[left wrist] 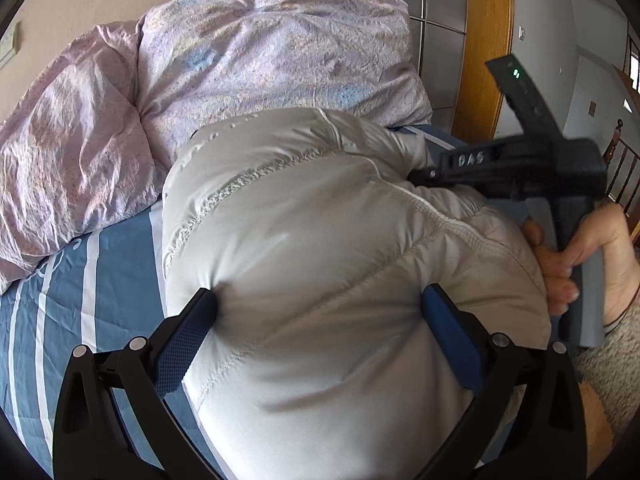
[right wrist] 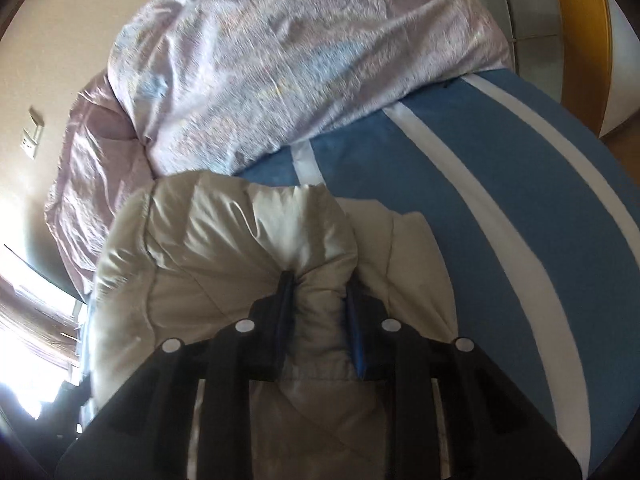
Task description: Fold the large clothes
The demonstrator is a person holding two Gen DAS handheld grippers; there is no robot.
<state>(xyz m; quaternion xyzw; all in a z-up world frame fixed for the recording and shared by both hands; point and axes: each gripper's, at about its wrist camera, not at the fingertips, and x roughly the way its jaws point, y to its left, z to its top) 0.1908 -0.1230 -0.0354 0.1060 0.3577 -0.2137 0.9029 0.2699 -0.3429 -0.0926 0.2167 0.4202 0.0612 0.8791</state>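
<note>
A puffy light-grey down jacket [left wrist: 320, 240] lies bundled on the bed. My left gripper [left wrist: 320, 300] stands wide open, its blue fingertips [left wrist: 200, 308] poking into a fat bulge of the jacket that swells up between them. In the right wrist view my right gripper [right wrist: 320, 286] is shut on a bunched fold of the jacket [right wrist: 224, 240], the fabric puckering between its pads. From the left wrist view that right gripper [left wrist: 424, 174] reaches in over the jacket's far right side, held by a hand [left wrist: 580, 256]; its fingertips are hidden behind the cloth.
The bed cover [left wrist: 100, 288] is blue with white stripes. A crumpled pink duvet [left wrist: 240, 60] fills the back and left of the bed. Wooden door frames [left wrist: 484, 40] and a railing [left wrist: 624, 168] stand to the right.
</note>
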